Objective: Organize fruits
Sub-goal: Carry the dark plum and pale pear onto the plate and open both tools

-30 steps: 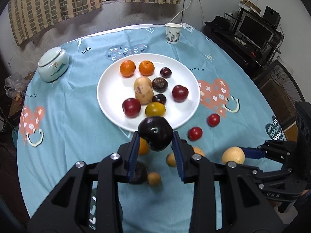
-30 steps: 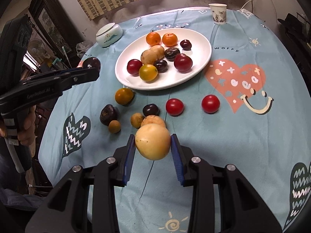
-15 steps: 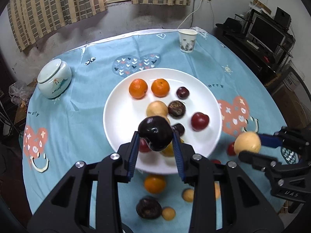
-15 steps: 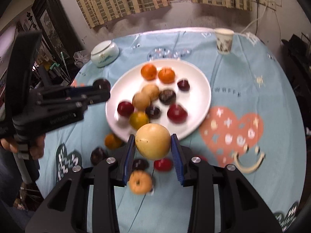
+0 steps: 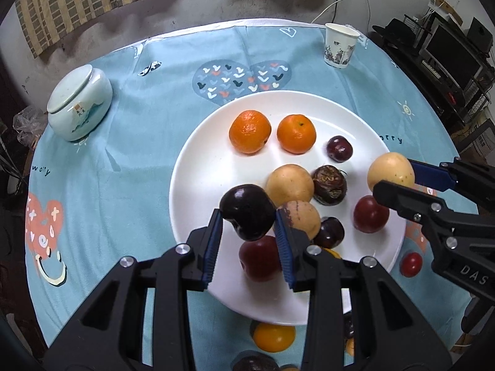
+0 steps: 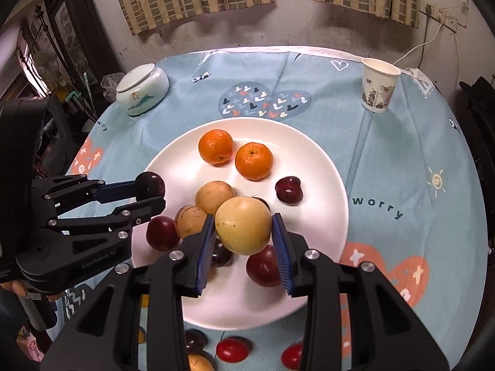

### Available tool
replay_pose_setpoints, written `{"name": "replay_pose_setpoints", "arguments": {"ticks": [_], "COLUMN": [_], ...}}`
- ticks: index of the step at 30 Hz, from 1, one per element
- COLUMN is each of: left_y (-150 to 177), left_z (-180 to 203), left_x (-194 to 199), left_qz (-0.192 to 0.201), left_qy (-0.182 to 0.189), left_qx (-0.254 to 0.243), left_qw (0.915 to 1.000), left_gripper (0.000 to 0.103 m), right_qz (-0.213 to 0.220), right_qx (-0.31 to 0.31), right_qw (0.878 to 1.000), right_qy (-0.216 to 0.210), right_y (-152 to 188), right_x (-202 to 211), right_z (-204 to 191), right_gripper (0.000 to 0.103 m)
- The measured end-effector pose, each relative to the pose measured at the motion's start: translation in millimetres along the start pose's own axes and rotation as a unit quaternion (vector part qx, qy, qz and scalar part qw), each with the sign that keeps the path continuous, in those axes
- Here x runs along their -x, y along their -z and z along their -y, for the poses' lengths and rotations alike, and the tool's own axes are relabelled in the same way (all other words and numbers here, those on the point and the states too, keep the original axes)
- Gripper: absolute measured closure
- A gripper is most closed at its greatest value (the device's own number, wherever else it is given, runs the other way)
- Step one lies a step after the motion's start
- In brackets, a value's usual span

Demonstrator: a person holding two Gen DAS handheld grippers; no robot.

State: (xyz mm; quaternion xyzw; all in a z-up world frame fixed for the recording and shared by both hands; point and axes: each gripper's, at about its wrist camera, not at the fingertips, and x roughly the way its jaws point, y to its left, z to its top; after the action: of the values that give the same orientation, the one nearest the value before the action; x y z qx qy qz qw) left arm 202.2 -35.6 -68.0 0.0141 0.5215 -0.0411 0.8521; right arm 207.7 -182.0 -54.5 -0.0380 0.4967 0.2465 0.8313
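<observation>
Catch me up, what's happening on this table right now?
A person is sorting fruit onto the white plate using two handheld grippers. The left gripper is shut on a dark plum; the right gripper is shut on a yellow fruit. Both hover over the plate, nothing released yet. More fruit waits on the tablecloth.

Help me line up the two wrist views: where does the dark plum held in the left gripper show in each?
Left wrist view: the dark plum sits low centre, clamped between the left gripper pads.
Right wrist view: the same plum is at mid-left, over the plate's left rim.
Shared landmark: the paper cup beyond the white plate.
</observation>
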Motion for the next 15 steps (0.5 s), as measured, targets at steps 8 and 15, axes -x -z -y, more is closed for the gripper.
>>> {"name": "replay_pose_setpoints", "arguments": {"ticks": [8, 15], "left_y": [-10, -11], "left_z": [-5, -7], "left_x": [-5, 2], "left_qz": [0.005, 0.025], "left_qy": [-0.002, -0.009], "left_qx": [0.009, 0.015], "left_qw": [0.9999, 0.9995], "left_gripper": [0.067, 0.048], "right_qz": [-0.015, 0.006], "right_qx": [0.000, -0.034], "right_qw": [1.000, 0.999], "right_qy": [0.000, 0.001], "right_y": [-10, -13], "right_x": [-20, -12], "right_z": [4, 14], "right_gripper": [0.065, 0.033]}}
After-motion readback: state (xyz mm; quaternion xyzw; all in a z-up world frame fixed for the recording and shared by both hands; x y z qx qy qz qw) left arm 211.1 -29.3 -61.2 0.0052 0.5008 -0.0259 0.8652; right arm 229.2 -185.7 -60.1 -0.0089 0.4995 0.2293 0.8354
